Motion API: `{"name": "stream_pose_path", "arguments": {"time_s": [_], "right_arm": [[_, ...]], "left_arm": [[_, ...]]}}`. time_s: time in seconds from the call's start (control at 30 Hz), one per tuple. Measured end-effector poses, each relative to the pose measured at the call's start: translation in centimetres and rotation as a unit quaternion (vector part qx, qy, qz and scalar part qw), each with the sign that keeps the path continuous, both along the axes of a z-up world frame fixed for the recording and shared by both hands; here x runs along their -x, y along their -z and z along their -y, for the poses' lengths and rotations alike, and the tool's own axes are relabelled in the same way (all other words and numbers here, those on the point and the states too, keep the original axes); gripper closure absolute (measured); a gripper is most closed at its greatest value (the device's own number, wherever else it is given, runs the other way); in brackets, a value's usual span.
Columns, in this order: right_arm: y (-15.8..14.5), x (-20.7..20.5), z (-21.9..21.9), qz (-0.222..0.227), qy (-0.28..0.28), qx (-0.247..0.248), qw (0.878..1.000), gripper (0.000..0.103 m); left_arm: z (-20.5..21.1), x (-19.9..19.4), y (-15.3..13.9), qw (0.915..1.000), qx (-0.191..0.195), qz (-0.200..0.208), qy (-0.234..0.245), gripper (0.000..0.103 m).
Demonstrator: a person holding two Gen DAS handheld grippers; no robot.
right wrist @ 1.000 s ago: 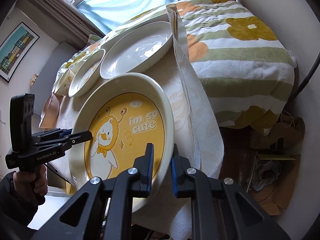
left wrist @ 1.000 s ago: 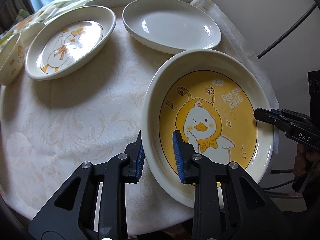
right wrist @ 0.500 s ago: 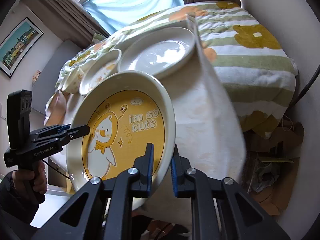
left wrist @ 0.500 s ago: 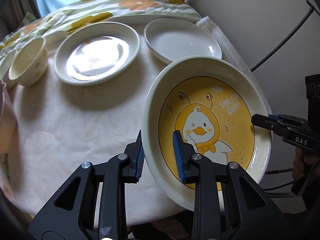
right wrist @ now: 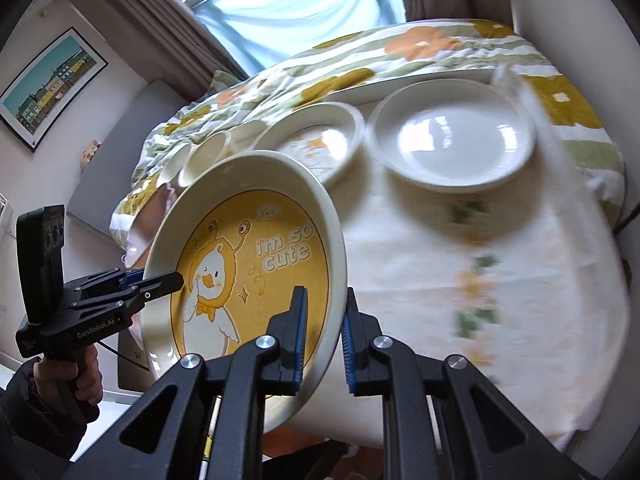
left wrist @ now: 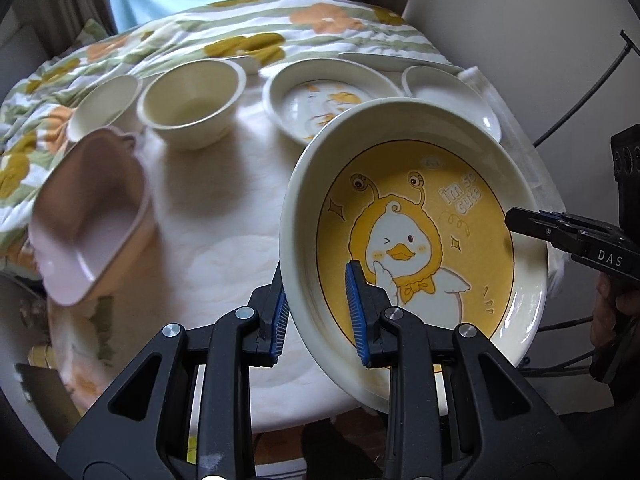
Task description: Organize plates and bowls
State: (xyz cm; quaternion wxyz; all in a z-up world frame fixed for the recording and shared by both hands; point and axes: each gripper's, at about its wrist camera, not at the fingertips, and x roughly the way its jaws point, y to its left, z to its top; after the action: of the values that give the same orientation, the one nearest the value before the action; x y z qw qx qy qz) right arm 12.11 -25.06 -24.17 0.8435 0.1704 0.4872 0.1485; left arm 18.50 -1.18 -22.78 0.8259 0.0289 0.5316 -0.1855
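The cream ceramic plate with a yellow duck picture [left wrist: 416, 248] is hanging tilted above the cloth-covered round worktop [left wrist: 224, 216], gripped at opposite rims. The left gripper [left wrist: 318, 312] is clamping its near-left rim between blue-padded fingers [left wrist: 356, 304]; the right gripper [right wrist: 322, 340] is pinching the opposite edge. Each handle is pointing up from below. Behind, the duck-patterned plate [left wrist: 320, 104] and plain white plate [right wrist: 452, 140] are blurring, and the pink dish [left wrist: 88, 220] is smearing.
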Motion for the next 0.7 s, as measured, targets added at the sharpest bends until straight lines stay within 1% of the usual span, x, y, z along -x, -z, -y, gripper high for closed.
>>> {"name": "stream_pose_path", "arguments": {"time_s": [0.13,0.3,0.5,0.67,0.7], "right_arm": [[1.0,-1.2,-4.3,-0.012,-0.014,-0.001,1.000,0.088],[2.9,-2.1,-7.7,-0.030,-0.024,-0.003,0.999,0.088],[5.1,-3.0,-10.1,-0.045,-0.029,-0.002,0.999,0.089],[6.5,-3.1,-10.3,-0.048,-0.030,0.003,0.998,0.089],[6.6,-3.0,-10.2,-0.047,-0.031,0.002,0.998,0.088]], "left_arm": [[-4.2,-0.5,1.0,0.9999,-0.002,-0.009,-0.014,0.079],[-8.0,-1.2,2.9,0.9994,-0.005,-0.027,-0.022,0.079],[-10.0,-1.8,5.6,0.9988,-0.002,-0.041,-0.026,0.079],[-10.2,-2.1,7.3,0.9986,0.004,-0.047,-0.022,0.079],[-10.4,-1.9,7.3,0.9989,0.005,-0.042,-0.020,0.079]]}}
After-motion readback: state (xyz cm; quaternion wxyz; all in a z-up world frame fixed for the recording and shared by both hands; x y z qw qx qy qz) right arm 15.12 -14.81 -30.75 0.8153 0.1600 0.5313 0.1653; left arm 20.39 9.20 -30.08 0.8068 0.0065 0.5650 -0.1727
